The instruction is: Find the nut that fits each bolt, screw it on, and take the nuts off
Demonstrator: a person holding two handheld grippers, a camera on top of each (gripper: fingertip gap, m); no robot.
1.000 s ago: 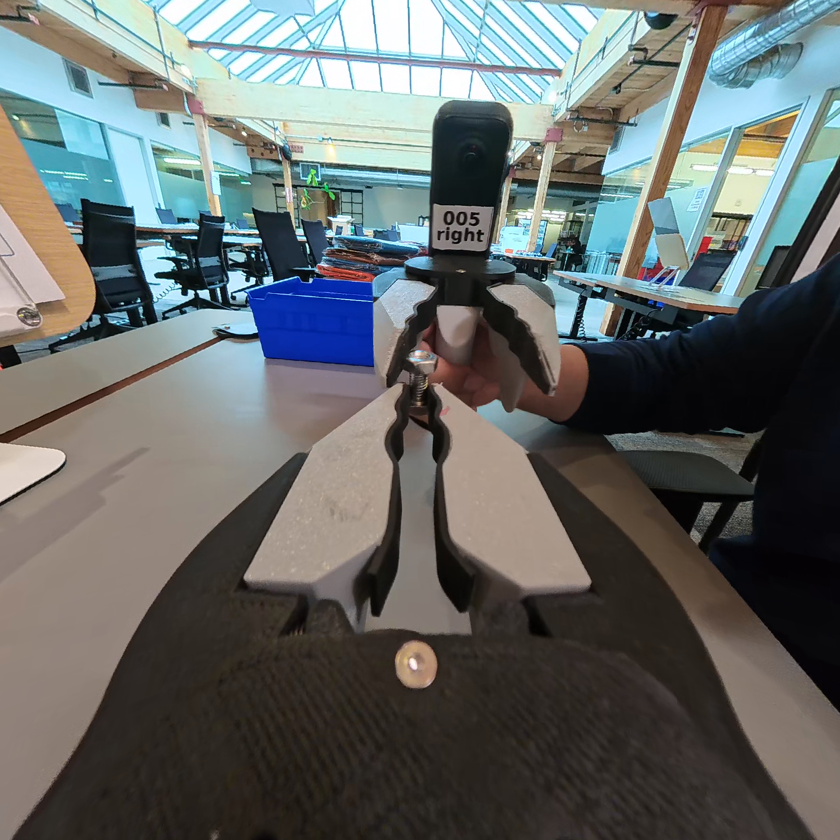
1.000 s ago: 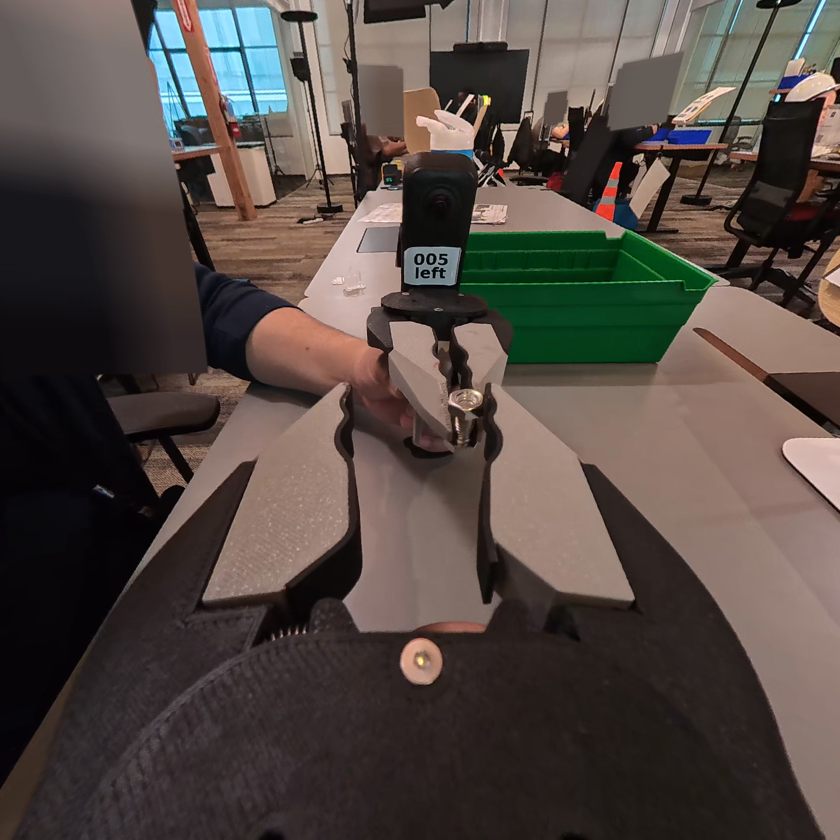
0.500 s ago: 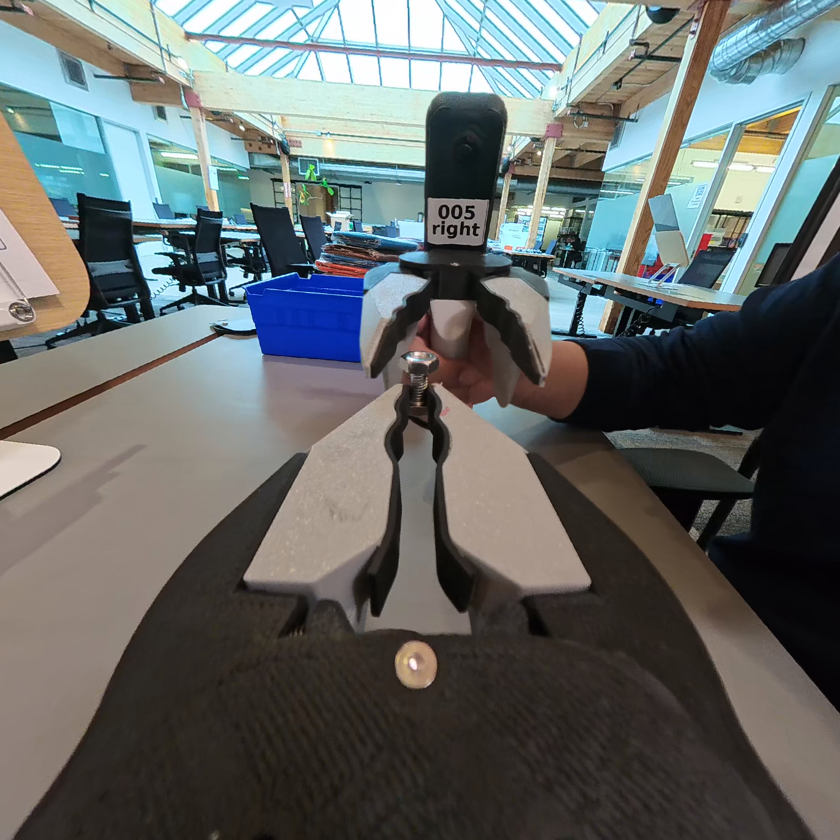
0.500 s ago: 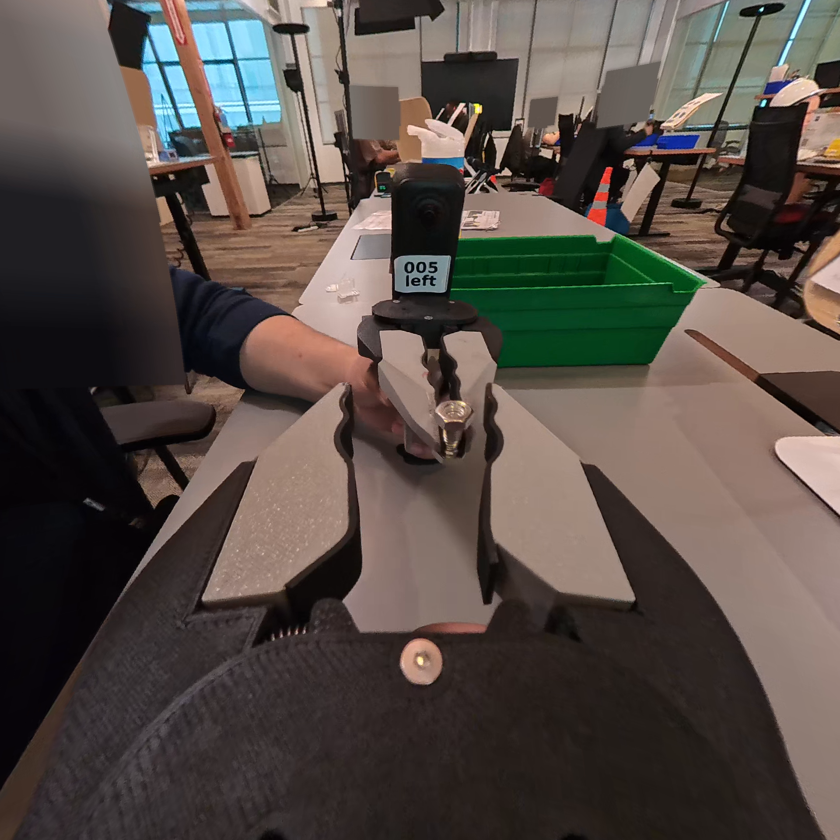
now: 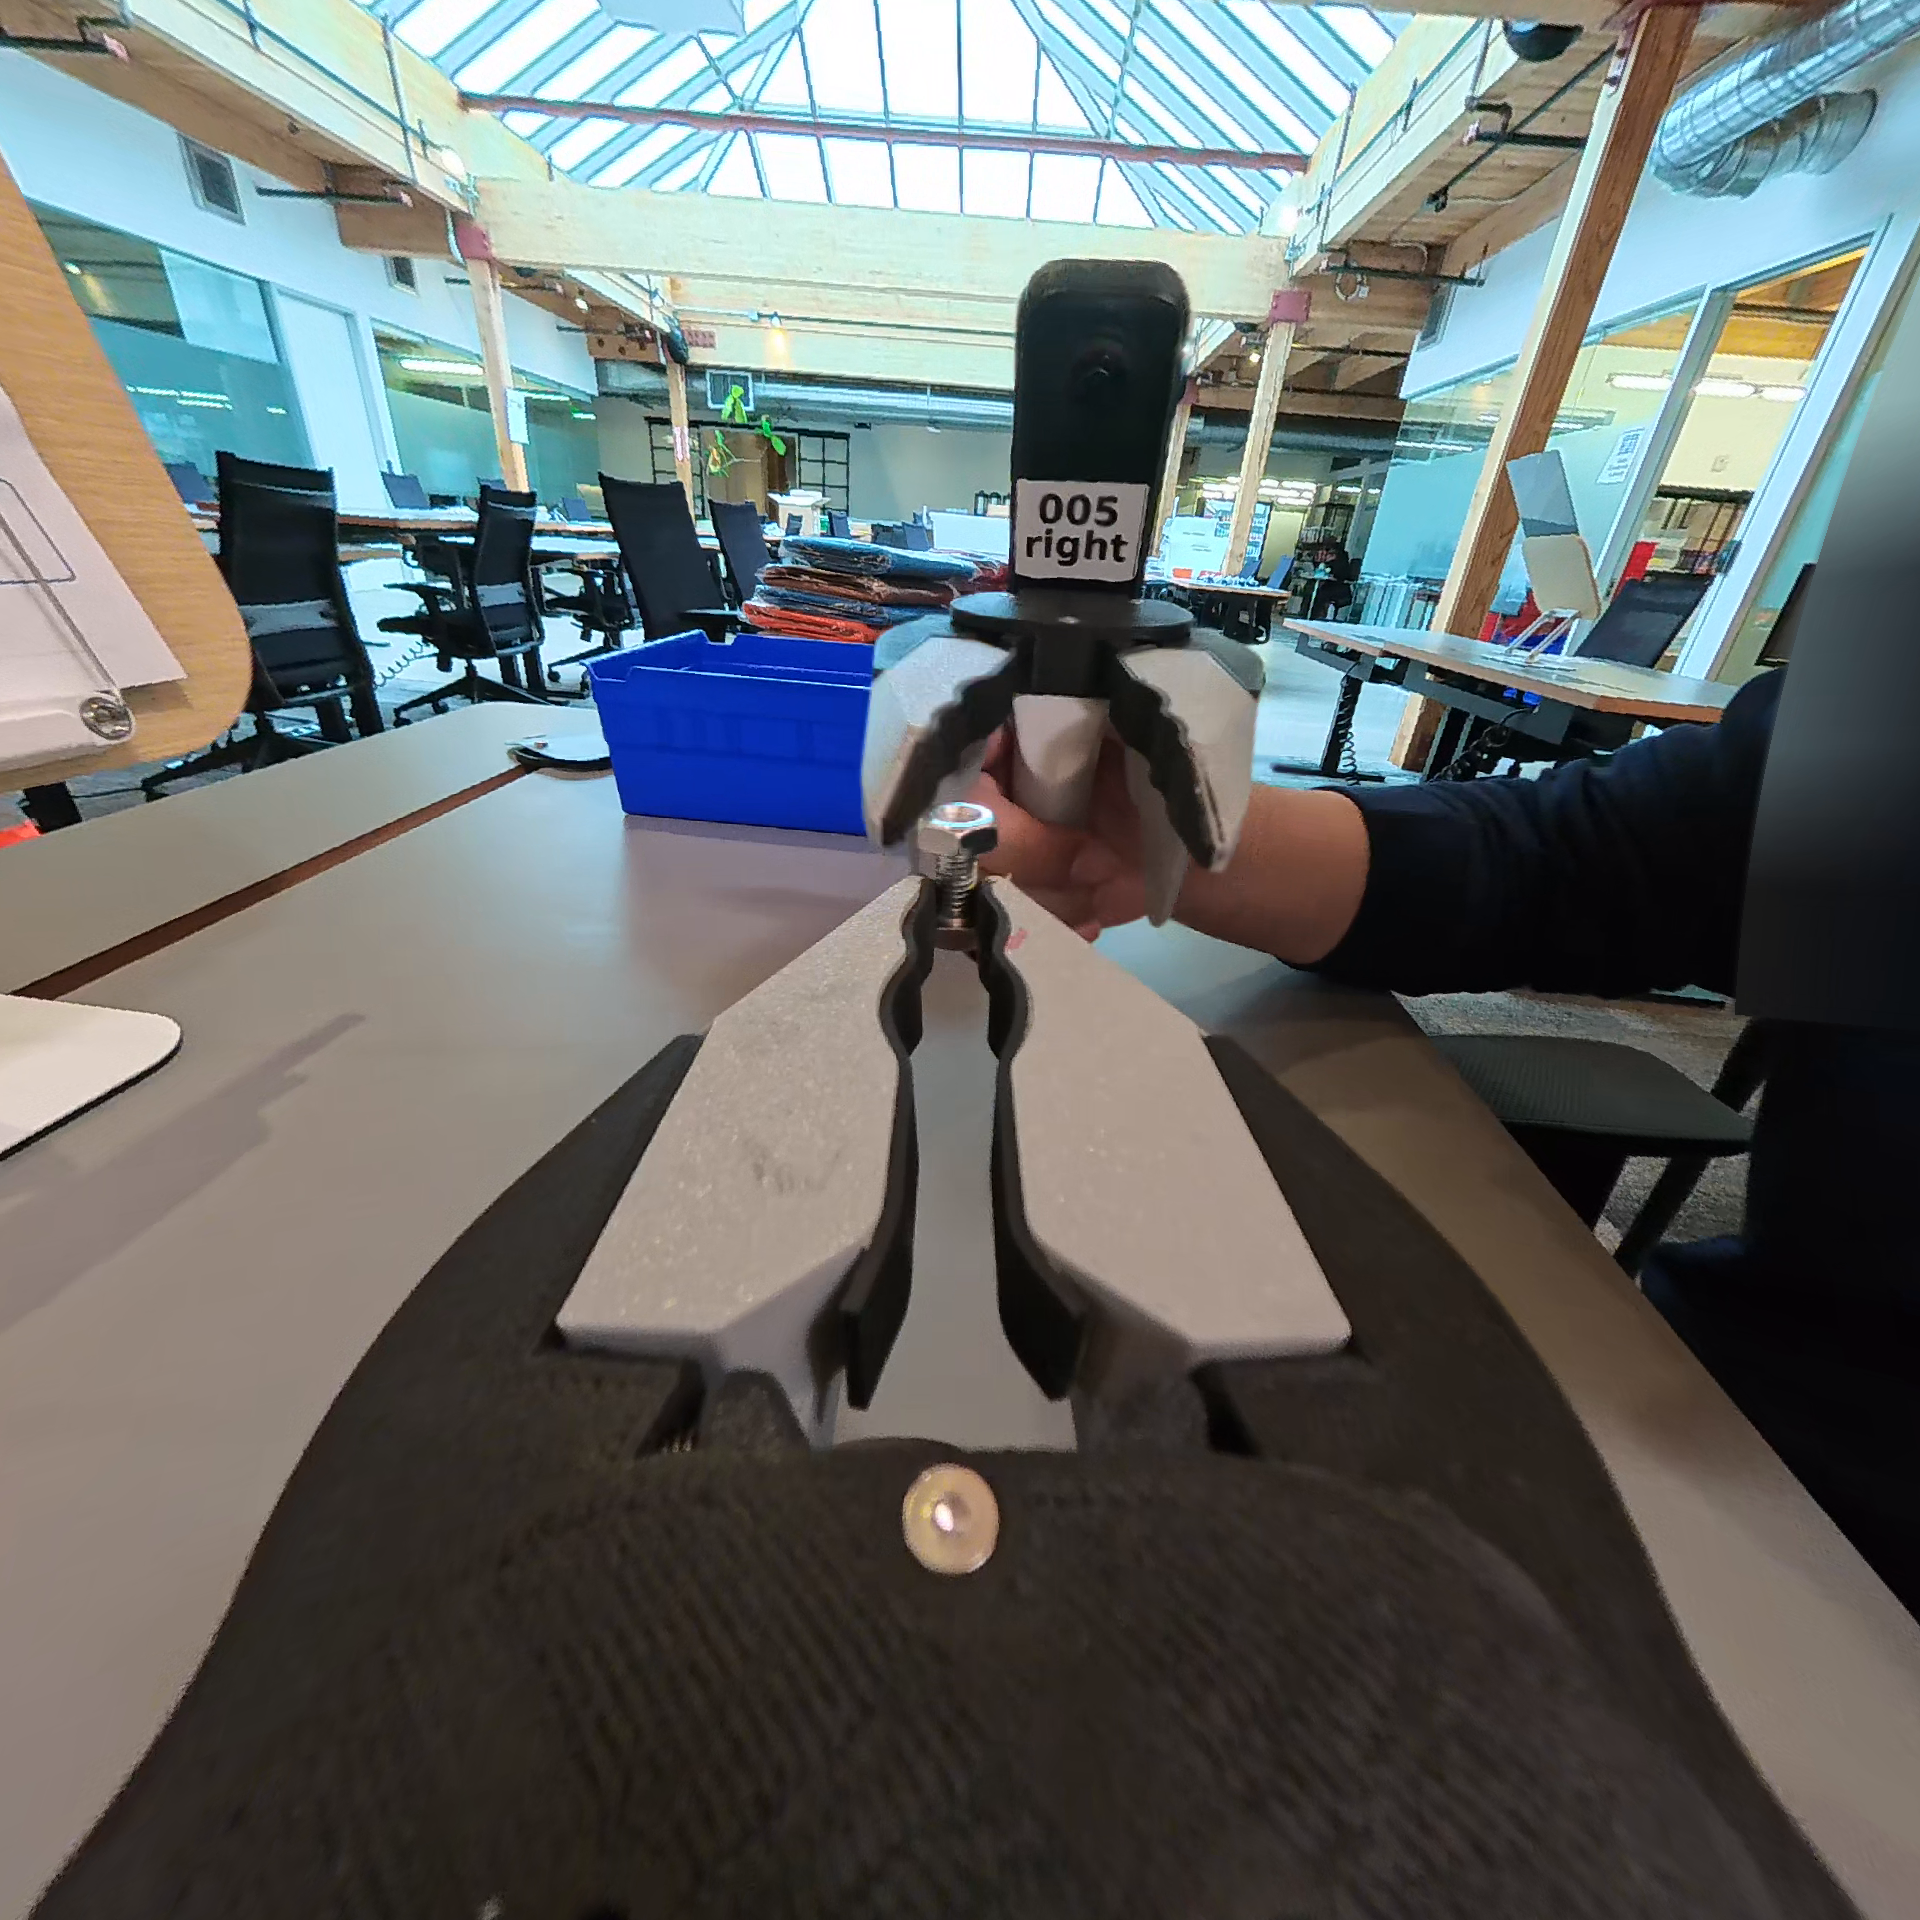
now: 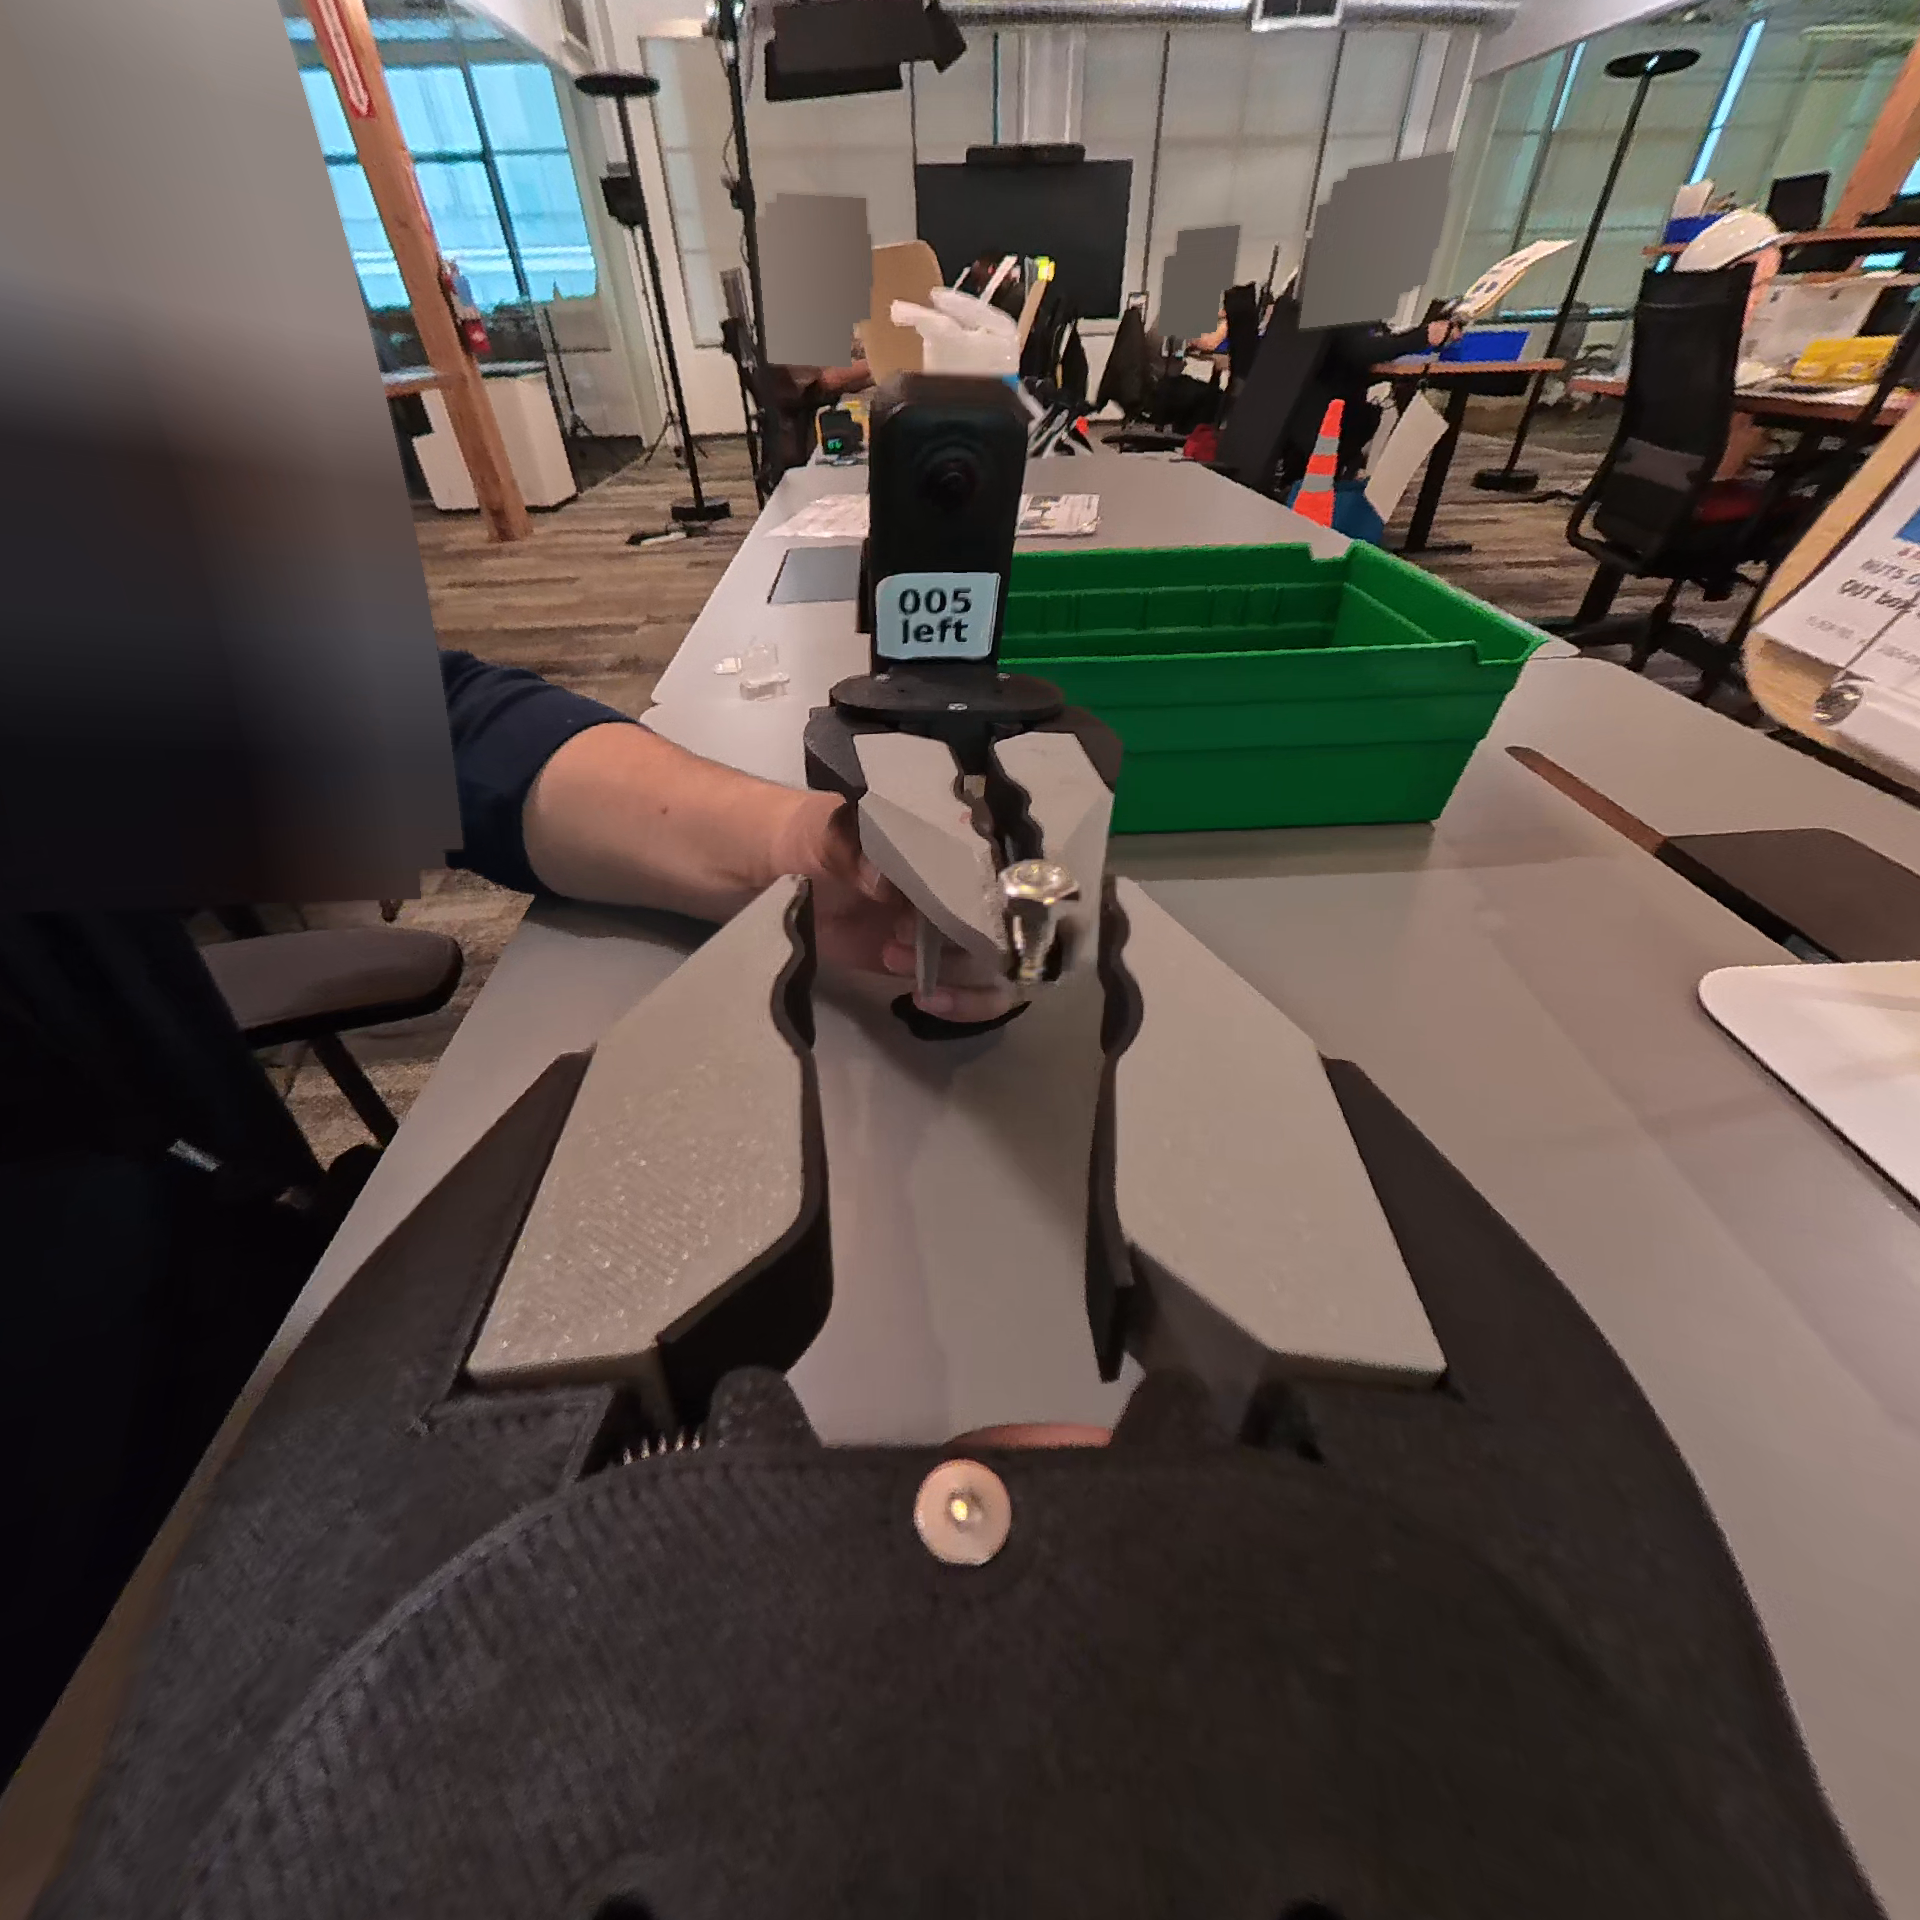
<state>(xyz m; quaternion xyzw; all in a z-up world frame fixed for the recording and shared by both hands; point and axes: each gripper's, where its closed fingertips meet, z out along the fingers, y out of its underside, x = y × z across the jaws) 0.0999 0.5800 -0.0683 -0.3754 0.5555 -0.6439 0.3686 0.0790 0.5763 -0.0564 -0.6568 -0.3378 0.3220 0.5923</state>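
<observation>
Two claws meet: left claw (image 5: 954, 920) clamps bolt (image 5: 954, 883) upright; right claw (image 6: 951, 914) gapes. We centre right on nut (image 5: 957, 831), then pinch.

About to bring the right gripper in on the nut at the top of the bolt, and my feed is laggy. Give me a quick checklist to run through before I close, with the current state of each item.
1. Left gripper clamped on the bolt: ok, pads pinch the threaded shank.
2. Bolt upright: ok, it stands vertical above the fingertips.
3. Nut on the bolt: ok, it sits at the top end; how deep it is threaded, cannot tell.
4. Right gripper open wide enough: ok, fingers stand well apart with nothing held.
5. Nut centred between the right fingers: not ok, it sits close to the right-hand finger.
6. Grey table clear under the grippers: ok; the green bin is farther back.
</observation>
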